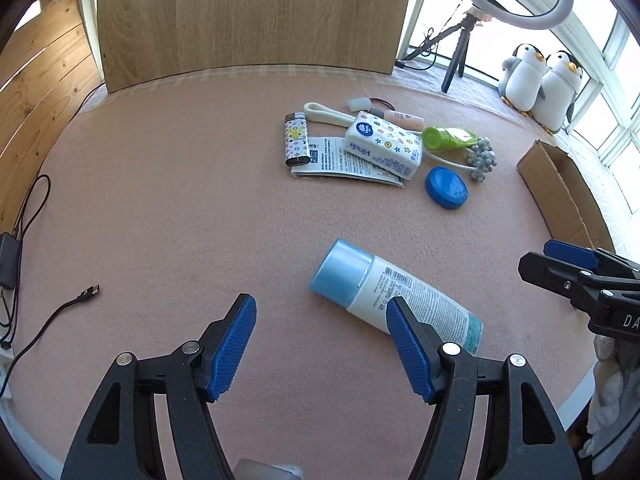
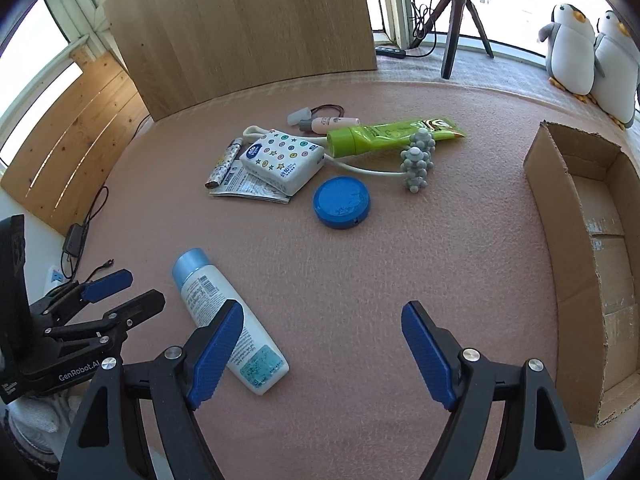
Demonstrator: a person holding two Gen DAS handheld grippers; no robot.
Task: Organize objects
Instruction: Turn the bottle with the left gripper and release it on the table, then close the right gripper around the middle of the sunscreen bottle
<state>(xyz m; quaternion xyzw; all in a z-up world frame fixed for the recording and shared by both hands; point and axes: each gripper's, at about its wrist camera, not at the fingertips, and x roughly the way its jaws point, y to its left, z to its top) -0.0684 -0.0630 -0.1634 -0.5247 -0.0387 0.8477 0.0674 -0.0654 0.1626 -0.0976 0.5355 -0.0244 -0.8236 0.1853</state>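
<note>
Starting out: cardboard box lying empty, both grippers hovering spread, white bottle and clutter beyond waiting outside it.

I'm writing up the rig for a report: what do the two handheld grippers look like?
Both grippers, left and right, are black plastic scissor-style frames with silver pivot bolts and ribbed blue finger pads. The left one's body bears white "GenRobot.AI" lettering. White fabric, perhaps a glove, shows beneath it.

"Vinda" on the tissue pack; "GenRobot.AI" on the left claw body.
</note>
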